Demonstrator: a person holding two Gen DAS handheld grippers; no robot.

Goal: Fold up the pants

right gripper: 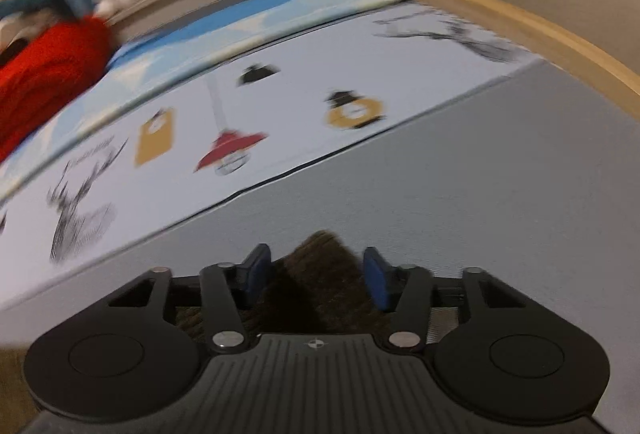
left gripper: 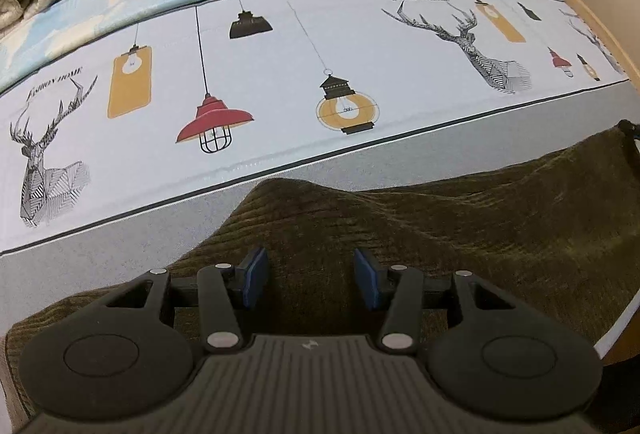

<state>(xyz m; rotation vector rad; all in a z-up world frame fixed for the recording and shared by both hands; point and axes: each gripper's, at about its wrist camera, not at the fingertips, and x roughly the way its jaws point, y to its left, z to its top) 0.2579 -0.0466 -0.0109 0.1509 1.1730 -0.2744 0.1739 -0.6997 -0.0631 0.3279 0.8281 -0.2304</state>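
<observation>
Seemingly the fold is only starting: both hand-held grippers stand over the pants, pads apart, gripping nothing. The left hand-held gripper (left gripper: 307,276) hovers above olive corduroy pants (left gripper: 460,226) filling the lower right of its frame on the grey bed (left gripper: 120,234). The right hand-held gripper (right gripper: 316,280) straddles a raised cloth peak; next, I judge, closing on an edge.

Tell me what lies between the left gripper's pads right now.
Only the olive pants lie there, under the open left gripper, in the left wrist view.
</observation>
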